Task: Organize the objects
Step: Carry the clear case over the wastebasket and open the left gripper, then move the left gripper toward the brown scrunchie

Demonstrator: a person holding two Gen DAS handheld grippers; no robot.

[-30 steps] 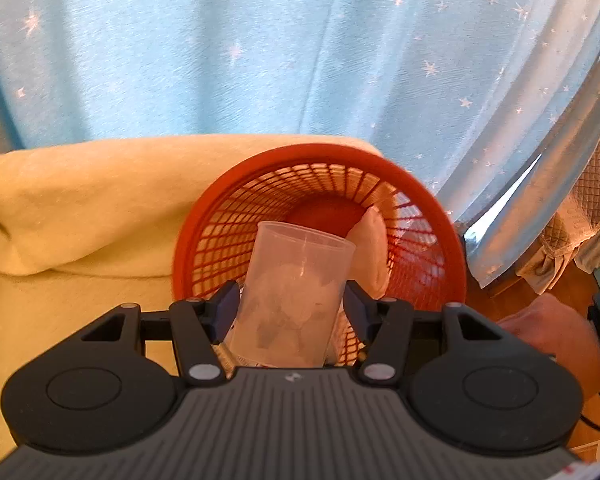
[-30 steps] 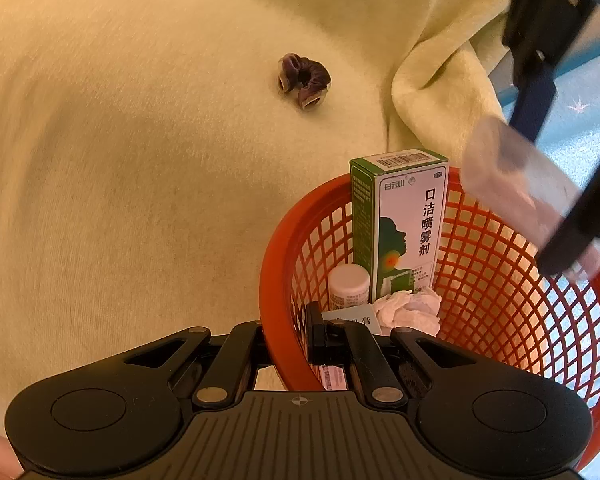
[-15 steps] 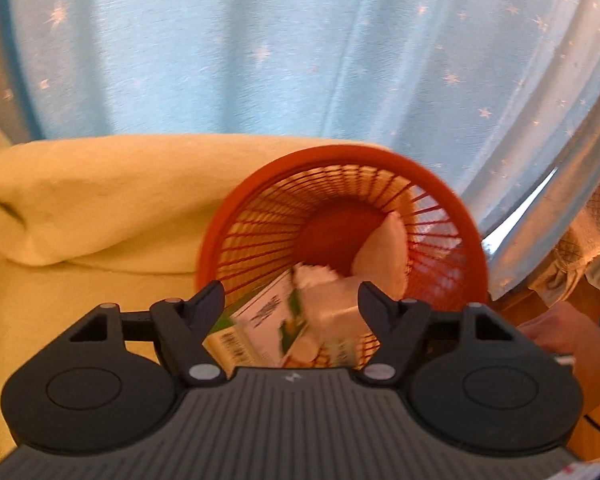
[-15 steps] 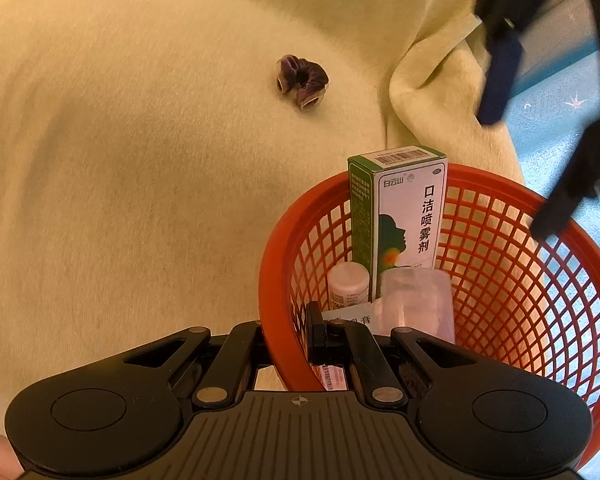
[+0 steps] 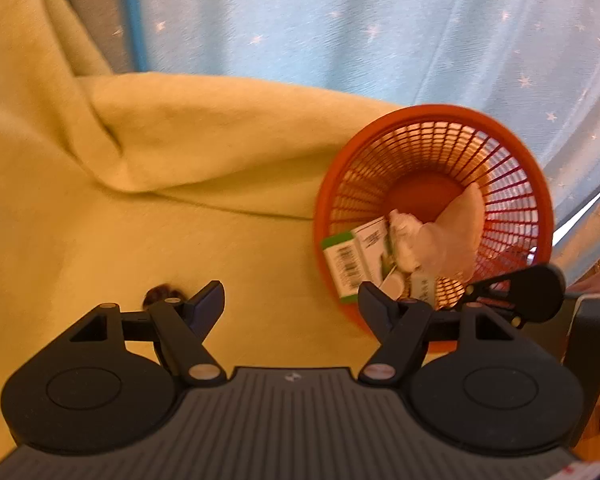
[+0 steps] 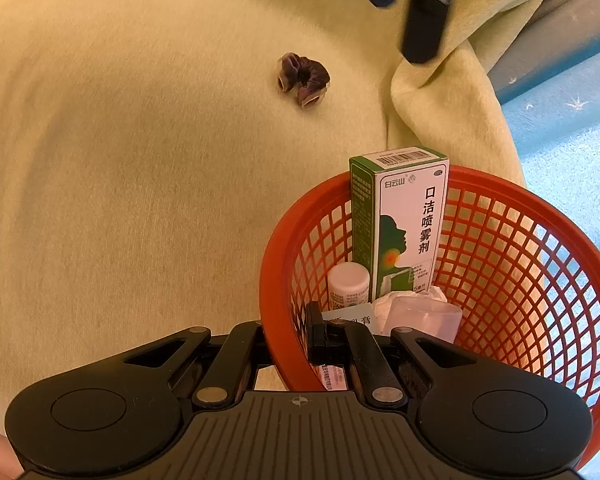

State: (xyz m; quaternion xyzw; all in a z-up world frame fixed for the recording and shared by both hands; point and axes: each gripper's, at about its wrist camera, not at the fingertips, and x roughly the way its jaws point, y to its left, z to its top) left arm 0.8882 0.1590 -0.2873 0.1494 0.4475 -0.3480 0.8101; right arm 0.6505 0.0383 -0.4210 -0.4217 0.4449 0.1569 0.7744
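left claw (image 5: 291,300) spread empty, scrunchie (image 5: 160,295) just beside, basket (image 5: 432,120) right

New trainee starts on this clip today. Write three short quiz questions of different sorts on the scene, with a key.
1. True or false: the left gripper is shut on the clear plastic cup.
2. What does the right gripper clamp? A) the dark scrunchie B) the rim of the orange basket C) the green and white box
3. Fill in: the one loose item outside the basket, on the yellow blanket, is the ____.

Key: 1 false, its jaws stand open and empty, and the cup lies in the basket. 2 B. 3 dark scrunchie.
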